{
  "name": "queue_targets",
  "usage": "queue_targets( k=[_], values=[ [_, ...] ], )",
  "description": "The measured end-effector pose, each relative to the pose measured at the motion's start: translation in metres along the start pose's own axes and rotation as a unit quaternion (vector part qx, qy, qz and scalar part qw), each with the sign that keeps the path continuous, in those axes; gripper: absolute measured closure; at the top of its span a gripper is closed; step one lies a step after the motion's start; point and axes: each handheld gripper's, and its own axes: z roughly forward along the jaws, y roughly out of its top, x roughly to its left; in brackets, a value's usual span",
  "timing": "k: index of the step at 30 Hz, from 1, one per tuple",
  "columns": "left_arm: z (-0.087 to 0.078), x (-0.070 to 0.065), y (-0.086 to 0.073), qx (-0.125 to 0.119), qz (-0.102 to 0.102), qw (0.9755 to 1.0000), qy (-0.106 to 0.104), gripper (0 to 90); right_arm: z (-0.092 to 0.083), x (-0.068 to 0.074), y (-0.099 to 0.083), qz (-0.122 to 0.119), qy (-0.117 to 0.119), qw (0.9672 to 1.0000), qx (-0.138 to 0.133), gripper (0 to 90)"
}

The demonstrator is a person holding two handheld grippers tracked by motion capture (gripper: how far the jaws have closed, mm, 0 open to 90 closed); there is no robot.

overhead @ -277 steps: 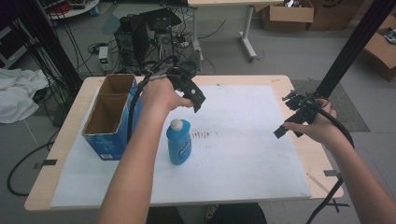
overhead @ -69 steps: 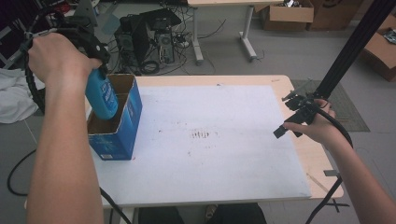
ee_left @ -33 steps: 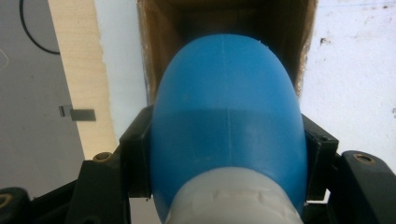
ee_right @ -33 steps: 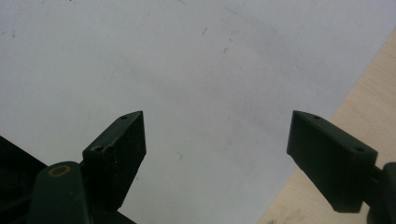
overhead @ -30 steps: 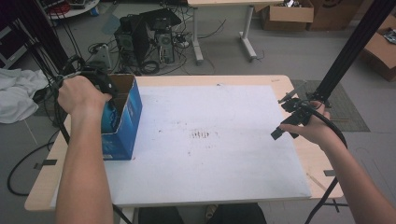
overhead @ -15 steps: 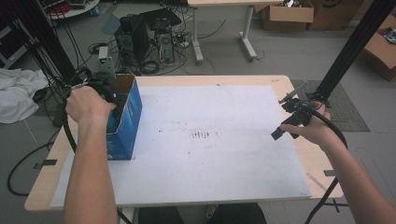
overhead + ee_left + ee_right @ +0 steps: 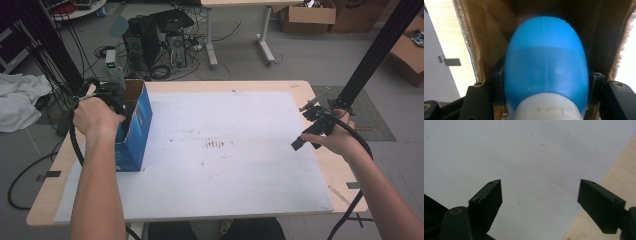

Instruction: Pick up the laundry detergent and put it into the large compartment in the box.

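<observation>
Blue bottle (base hidden) inside box, between left claw jaws.

blue box blocks table's left edge | white sheet open

One blue bottle sits in one blue cardboard box at the frame's left. Two grippers: left gripper, right gripper. One white sheet covers one table.

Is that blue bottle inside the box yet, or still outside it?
Inside. The left gripper holds the bottle with brown box walls around it.
</observation>
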Motion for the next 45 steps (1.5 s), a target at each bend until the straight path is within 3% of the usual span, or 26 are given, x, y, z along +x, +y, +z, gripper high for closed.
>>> queue_targets(
  k=[13, 24, 45],
  values=[
    [0.0096, 0.0014, 0.0007, 0.003, -0.001, 1.0, -0.007, 38.1, 0.0022, 0.0004, 0.0003, 0.003, 0.001, 1.0, 0.001, 20.1],
    [0.0111, 0.007, -0.0016, -0.002, -0.002, 0.9998, -0.018, 37.9, 0.0045, 0.0013, 0.0014, 0.001, 0.002, 1.0, 0.003, 20.1],
    [0.0084, 0.0035, -0.0025, -0.008, -0.005, 0.9996, -0.027, 37.1, 0.004, -0.0011, -0.0014, 0.001, 0.004, 1.0, 0.001, 20.1]
  ],
)
